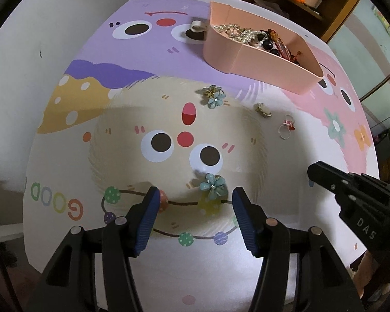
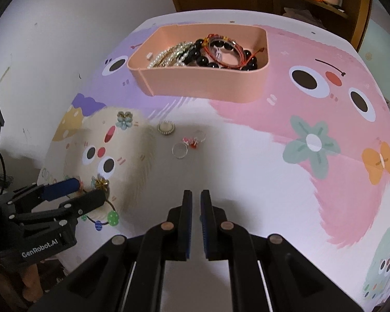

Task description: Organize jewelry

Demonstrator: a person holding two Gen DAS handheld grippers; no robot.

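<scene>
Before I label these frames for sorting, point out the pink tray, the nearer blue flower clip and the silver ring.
pink tray (image 2: 202, 84): right wrist view, on its front wall.
nearer blue flower clip (image 1: 212, 186): left wrist view, on its petals.
silver ring (image 2: 179, 150): right wrist view, on its band.

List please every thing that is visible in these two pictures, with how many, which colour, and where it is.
table mat: one, pastel cartoon print, covers the table.
tray: one, pink, far side of the mat.
bracelets: several, pearl, black bead and red cord, heaped in the tray.
near flower clip: one, teal, on the mat just ahead of the left gripper.
far flower clip: one, teal and gold, mid mat, nearer the tray.
oval ring: one, gold with pale stone, mid mat.
thin rings: two, silver with red trim, beside the oval ring.
left gripper: one, black with blue pads, open, nothing between them.
right gripper: one, black, shut, empty.
</scene>
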